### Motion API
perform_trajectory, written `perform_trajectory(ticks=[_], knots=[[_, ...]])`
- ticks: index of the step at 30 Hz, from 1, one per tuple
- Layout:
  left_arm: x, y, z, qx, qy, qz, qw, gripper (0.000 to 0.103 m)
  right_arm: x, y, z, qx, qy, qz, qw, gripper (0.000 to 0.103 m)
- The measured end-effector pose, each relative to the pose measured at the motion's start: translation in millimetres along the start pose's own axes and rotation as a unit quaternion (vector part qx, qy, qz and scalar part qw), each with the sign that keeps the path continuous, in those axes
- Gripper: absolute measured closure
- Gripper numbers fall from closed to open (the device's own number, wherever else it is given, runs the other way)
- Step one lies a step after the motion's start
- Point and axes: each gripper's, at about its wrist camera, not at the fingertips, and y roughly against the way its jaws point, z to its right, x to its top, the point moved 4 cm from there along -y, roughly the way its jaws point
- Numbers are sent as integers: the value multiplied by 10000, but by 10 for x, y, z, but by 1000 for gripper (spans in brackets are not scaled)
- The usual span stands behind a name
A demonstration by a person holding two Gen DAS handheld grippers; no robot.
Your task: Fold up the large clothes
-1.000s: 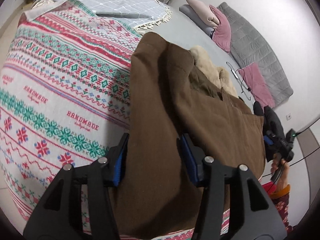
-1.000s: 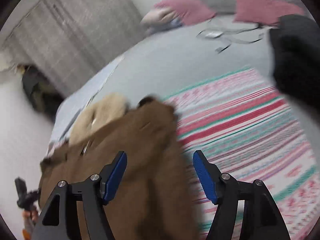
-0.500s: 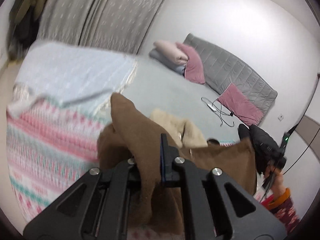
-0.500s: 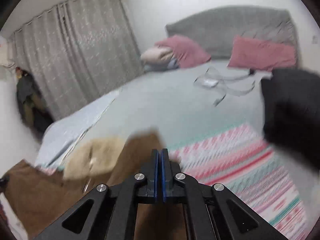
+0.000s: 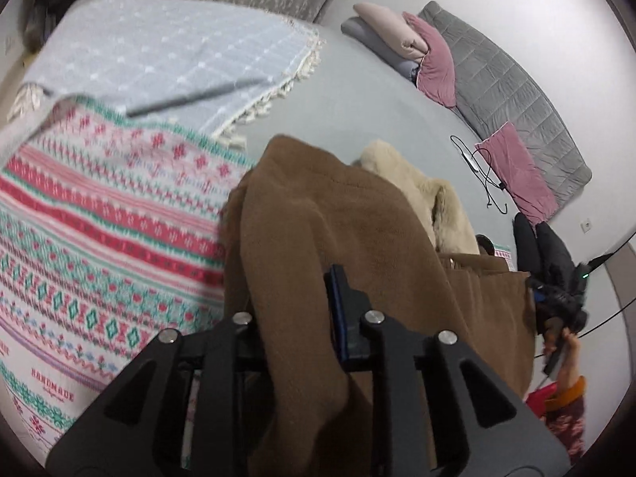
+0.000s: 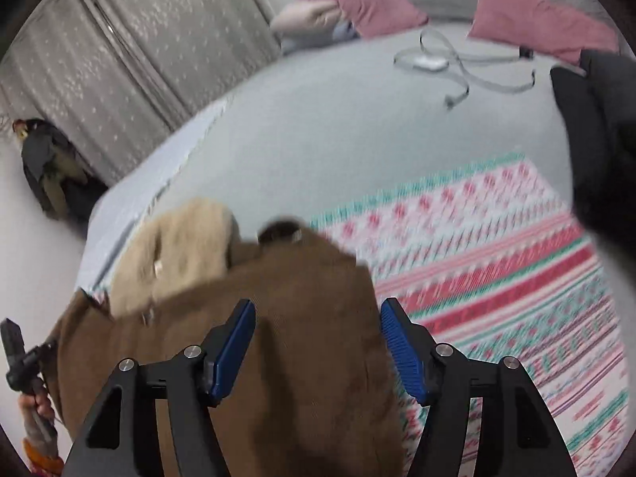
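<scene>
A brown coat (image 5: 357, 238) with a cream fur lining (image 5: 417, 194) lies on a red, green and white patterned blanket (image 5: 99, 230) on the bed. My left gripper (image 5: 294, 318) has a thick fold of the coat bunched between its fingers. Its jaws are opening, and the cloth still fills the narrow gap. My right gripper (image 6: 318, 342) hovers over the coat (image 6: 278, 338) near its right edge. Its jaws are opening wide, and nothing is pinched between the blue pads (image 6: 234, 342). In the left wrist view the right gripper (image 5: 556, 302) shows at the coat's far side.
A pale blue blanket (image 5: 159, 51) covers the far left of the grey bed sheet (image 6: 338, 131). Pink pillows (image 5: 433, 59) and a cable (image 6: 437, 63) lie near the grey headboard. A black garment (image 6: 596, 127) sits at the right. Curtains (image 6: 139, 39) hang behind.
Half a second ago both grippers were fully shut, the left on coat fabric. Now the right stands wide open over the coat, and the left has parted slightly with a fold in it.
</scene>
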Motion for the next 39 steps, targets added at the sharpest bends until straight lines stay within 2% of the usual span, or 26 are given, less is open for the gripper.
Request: perform_trajectory(ticks=[3,4,5,6,7,9,10,12,15,18,20,21,23,24,26,28,30,31,32,36,39], knots=[[8,-36,-40,-206,330,-186,9991,81,-103,-97,76,74,-257,-30,9996,37],[-42,0,-30,-254,393,-201,9987,81,-128,-109,88,163,-336,-22,9993,43],[-60,-6,-5,-292,444,-256,9983,90,-149,-101,88,303,-390,31,9988,72],[-77,11,42,-254,391,-205,9987,93,-167,-90,66,406,-402,24,9984,88],[-84,71,107,-197,254,-54,9995,94,-200,-56,36,437,-422,54,9981,91],[-80,233,223,-109,11,359,9993,94,-215,148,-74,328,-198,460,9982,93],[-63,374,295,-152,-35,658,9977,95,-206,278,-143,270,-33,683,9973,93],[-11,572,398,-367,-85,980,9945,95,-127,590,-296,130,298,1192,9923,94],[162,807,643,-322,-513,1512,9866,95,150,985,-503,-35,680,1914,9792,94],[405,889,685,-257,-645,1945,9784,95,536,1157,-591,-220,696,2425,9674,94],[588,759,575,-244,-496,1954,9792,93,781,1073,-558,-328,569,2496,9661,94],[678,640,505,-181,-433,1905,9806,89,891,972,-537,-376,500,2469,9670,93],[812,243,334,325,-301,1578,9865,74,1063,627,-427,-662,419,2248,9712,90],[836,-4,232,760,-237,1279,9886,74,1104,387,-369,-932,409,1956,9754,89],[761,-267,105,1247,-132,855,9884,74,1079,-65,-282,-1241,370,1274,9834,80],[650,-314,19,1069,-30,717,9917,72,945,-318,-213,-1348,270,909,9863,78],[521,-228,-43,820,-19,641,9946,61,761,-418,-184,-1225,351,728,9892,67],[466,-177,-64,790,-30,630,9949,53,701,-427,-178,-1201,399,679,9896,53],[377,-76,-82,738,-45,642,9952,48,611,-391,-154,-1179,442,671,9898,44],[-26,289,-165,437,-34,532,9976,45,279,-84,-35,-776,315,694,9941,36],[-324,446,-208,379,-22,385,9985,45,-27,200,38,-500,157,637,9966,34]])
